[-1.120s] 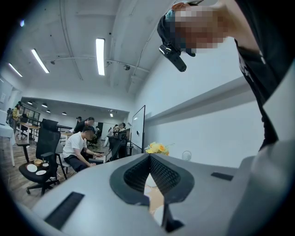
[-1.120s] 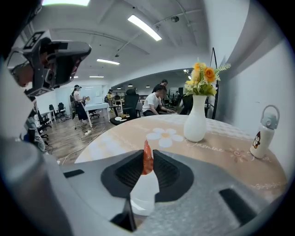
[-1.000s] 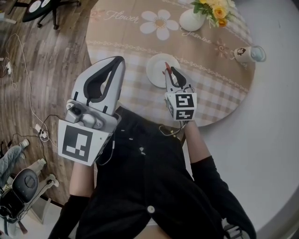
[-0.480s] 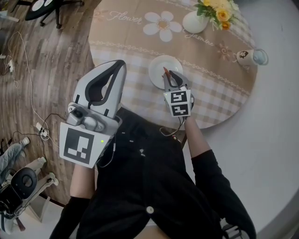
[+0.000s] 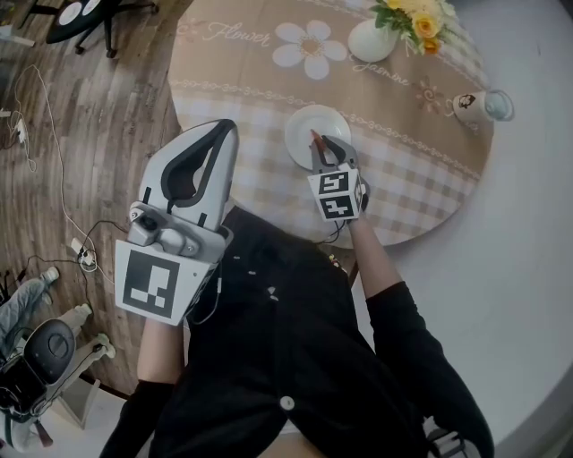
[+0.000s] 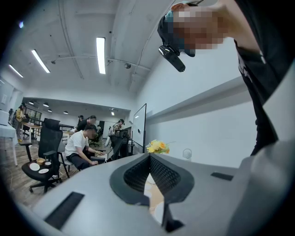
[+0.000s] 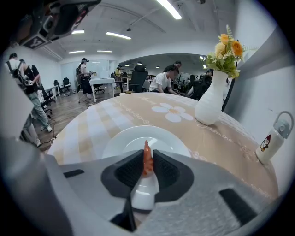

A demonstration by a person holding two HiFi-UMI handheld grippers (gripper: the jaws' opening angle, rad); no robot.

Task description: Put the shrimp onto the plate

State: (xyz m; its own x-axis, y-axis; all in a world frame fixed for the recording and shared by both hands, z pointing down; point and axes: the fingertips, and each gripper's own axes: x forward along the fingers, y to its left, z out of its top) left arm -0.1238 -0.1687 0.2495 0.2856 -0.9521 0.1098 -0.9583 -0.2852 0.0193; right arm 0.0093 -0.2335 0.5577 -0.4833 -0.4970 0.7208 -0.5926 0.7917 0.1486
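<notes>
1. Counter (image 5: 407,183): round, covered with a beige checked cloth printed with daisies. It carries all the items listed below.

2. Left gripper (image 5: 222,123): held at the counter's near left edge, well apart from the plate. In the left gripper view (image 6: 149,157) the jaw tips meet and nothing lies between the ribbed pads. The gripper is closed and empty.

3. Right gripper (image 5: 322,145): tilted downward over the near side of the plate. In the right gripper view (image 7: 147,162) the jaws are clamped on the shrimp.

4. Plate (image 5: 304,121): white, round and bare, placed near the counter's front edge. In the right gripper view (image 7: 124,140) it lies directly beyond the jaws.

5. Vase (image 5: 370,40): white, upright, holding yellow and orange flowers (image 5: 414,16), at the far side of the counter beyond the plate. It stands at upper right in the right gripper view (image 7: 209,105).

6. Cup (image 5: 474,106): white, printed with a small cartoon figure, at the counter's right edge.

7. Shrimp (image 7: 147,159): orange-red, gripped between the right pads, its narrow end projecting past the jaw tips above the plate. The views do not show whether it touches the plate. In the head view (image 5: 315,139) it appears as a red sliver at the jaw tips.
</notes>
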